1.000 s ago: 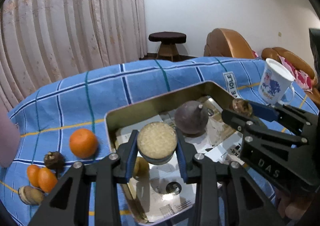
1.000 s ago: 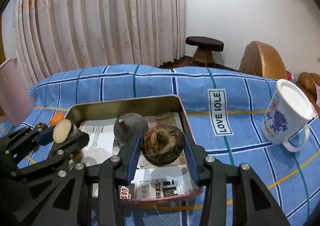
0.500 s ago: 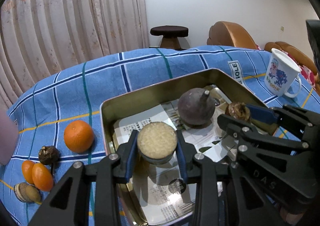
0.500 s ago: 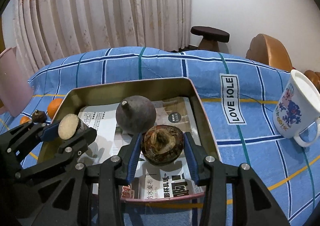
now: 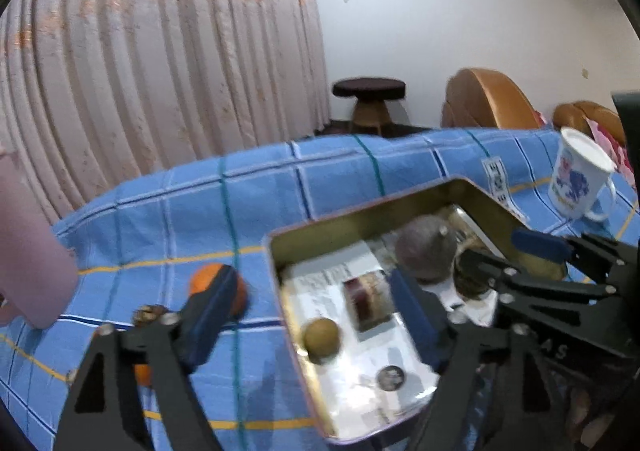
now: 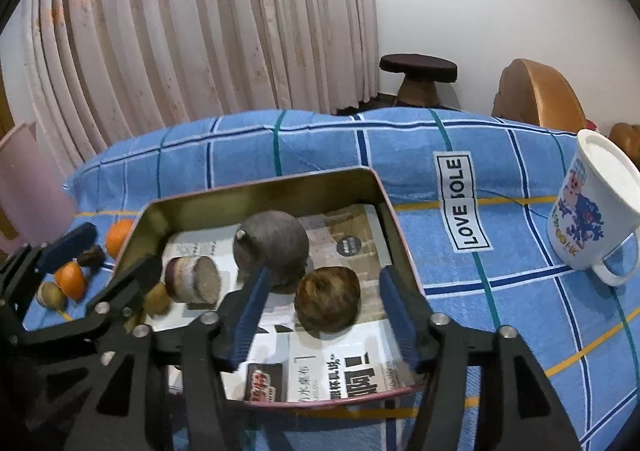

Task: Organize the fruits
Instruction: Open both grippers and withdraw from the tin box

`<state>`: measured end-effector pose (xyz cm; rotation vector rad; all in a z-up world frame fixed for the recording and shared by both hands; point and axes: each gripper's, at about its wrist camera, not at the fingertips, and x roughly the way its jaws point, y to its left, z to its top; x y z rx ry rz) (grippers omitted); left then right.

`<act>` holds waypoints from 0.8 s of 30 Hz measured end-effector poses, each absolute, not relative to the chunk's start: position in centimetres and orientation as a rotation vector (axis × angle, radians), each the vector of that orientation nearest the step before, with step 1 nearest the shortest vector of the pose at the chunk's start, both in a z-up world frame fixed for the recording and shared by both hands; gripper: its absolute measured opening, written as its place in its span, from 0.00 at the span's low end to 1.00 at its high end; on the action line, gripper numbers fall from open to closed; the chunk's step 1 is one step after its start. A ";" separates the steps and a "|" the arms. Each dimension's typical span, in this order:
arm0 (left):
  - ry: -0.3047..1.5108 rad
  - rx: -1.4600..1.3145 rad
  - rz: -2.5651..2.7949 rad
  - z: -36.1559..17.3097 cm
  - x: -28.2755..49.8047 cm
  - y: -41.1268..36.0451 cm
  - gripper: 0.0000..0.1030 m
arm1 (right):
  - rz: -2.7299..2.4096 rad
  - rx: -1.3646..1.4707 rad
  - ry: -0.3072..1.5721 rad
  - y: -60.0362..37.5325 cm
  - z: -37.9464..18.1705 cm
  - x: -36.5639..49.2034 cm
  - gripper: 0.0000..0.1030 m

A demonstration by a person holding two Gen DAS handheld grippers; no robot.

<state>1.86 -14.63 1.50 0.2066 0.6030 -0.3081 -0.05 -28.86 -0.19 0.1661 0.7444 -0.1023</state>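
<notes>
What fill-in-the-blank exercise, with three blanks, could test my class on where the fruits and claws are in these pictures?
1. Both the left claw and the right claw are ____.
2. The cut half fruit lies inside the metal ____.
3. The large orange rests on the ____ checked cloth.

Missing words: open; tray; blue

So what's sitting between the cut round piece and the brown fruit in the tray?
In the right wrist view, the dark round fruit sits between the cut piece and brown fruit, slightly farther back.
</notes>
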 end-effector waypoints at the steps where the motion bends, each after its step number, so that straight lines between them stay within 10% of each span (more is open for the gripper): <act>1: 0.587 0.195 -0.289 1.8 1.9 -14.1 0.98 | -0.098 0.180 0.738 -29.0 -0.1 -0.1 0.66; 4: 0.547 0.163 -0.252 2.5 1.9 -12.5 1.00 | -0.120 0.164 0.717 -28.5 0.3 -0.4 0.81; 24: 0.541 0.194 -0.163 1.0 1.7 -6.6 1.00 | -0.280 -0.033 0.616 -20.6 1.9 -1.3 0.81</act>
